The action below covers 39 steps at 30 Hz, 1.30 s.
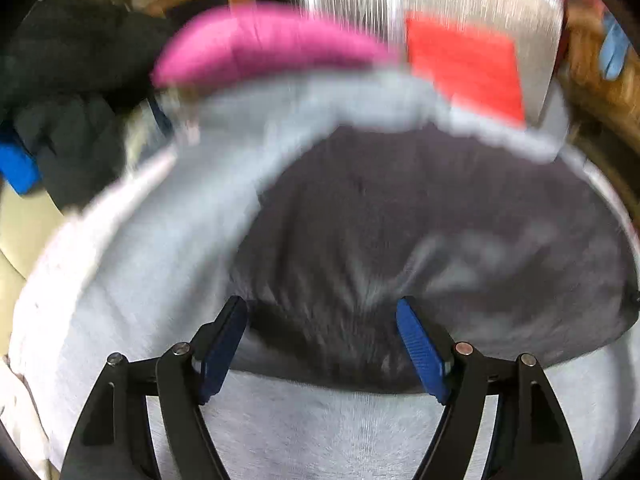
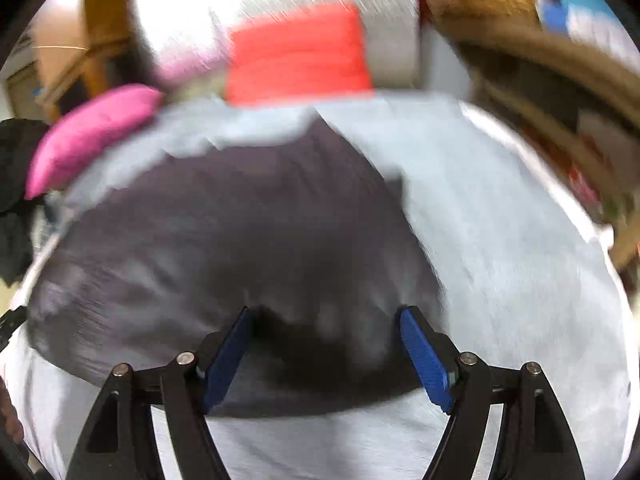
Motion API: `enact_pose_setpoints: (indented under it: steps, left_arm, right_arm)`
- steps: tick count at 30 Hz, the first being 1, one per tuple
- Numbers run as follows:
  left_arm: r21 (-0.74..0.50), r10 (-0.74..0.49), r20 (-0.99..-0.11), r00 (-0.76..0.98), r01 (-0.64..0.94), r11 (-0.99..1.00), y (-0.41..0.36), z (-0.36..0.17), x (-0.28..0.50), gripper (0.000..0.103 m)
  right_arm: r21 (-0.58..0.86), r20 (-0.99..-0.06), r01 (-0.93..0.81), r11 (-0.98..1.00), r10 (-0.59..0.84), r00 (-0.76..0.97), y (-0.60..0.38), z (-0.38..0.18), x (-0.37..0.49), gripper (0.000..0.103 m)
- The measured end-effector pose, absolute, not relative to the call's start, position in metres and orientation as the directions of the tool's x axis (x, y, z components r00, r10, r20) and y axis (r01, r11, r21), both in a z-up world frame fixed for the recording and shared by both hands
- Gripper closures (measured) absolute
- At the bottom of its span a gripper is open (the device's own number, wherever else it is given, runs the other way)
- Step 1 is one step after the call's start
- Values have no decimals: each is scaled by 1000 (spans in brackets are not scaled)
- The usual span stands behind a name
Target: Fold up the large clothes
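Both grippers, left gripper (image 1: 322,344) and right gripper (image 2: 326,350), spread wide, pinching nothing; dark garment (image 1: 420,232) lies mid-frame, near hem between fingertips, neither nearer

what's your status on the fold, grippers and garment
Left gripper open, right gripper open, both empty. Dark garment spread on light sheet, not gripped. Pink cushion and red cushion beyond it, not blocking.
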<state>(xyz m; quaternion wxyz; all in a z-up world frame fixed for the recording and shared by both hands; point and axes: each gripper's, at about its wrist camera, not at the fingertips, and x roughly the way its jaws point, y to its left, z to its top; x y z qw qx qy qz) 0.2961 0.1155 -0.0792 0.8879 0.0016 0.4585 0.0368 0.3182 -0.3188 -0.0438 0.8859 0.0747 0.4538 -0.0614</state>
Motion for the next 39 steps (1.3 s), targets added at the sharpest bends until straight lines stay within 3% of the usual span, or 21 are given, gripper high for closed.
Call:
enact_pose_setpoints:
  steps: [3,7,13,19,22,27,29,33,36,39]
  left_arm:
    - [139,133,-787,603,-37,990,105,-85,295,20]
    - [87,102,-782,614,-55,995,116,-63,291,21]
    - [21,49,-736,675,-49,999,106,-31,300,21]
    - [19,-6,-772,635,32,999,57,-26,348,21]
    - [40,-9,-806,591,69,997,32,-37,379,20]
    - [175,115,-880,460,91,980,10,-82,409,18]
    - [219,140,-864,484,111,969,6,-85,408,18]
    - [93,26,-872,489,115,989,27,-66,396,18]
    - [82,24,-819,573,76,994,68,-44,381,18]
    - [-36,-30,-805,593,2,999,124,-33,378,18]
  right_arm:
    - [123,-799,172,977,-6,602,-326,-52,315,22]
    - [125,-811,190,974,-10,585,-327,-42,318,21]
    - [117,-717,128,985,-6,697,-306,16,314,21]
    - [127,-807,33,991,84,585,-271,7,389,20]
    - [73,-829,-6,997,64,555,-247,-1,410,20]
    - [-64,-895,-24,998,-46,443,-230,-47,429,19]
    - [-121,-886,-49,991,-85,455,-226,-52,427,17]
    - [-50,-887,-35,998,-29,462,-237,-41,421,17]
    - [51,-841,-9,999,48,540,-267,-17,402,17]
    - [147,-781,71,987,72,621,-324,5,383,17]
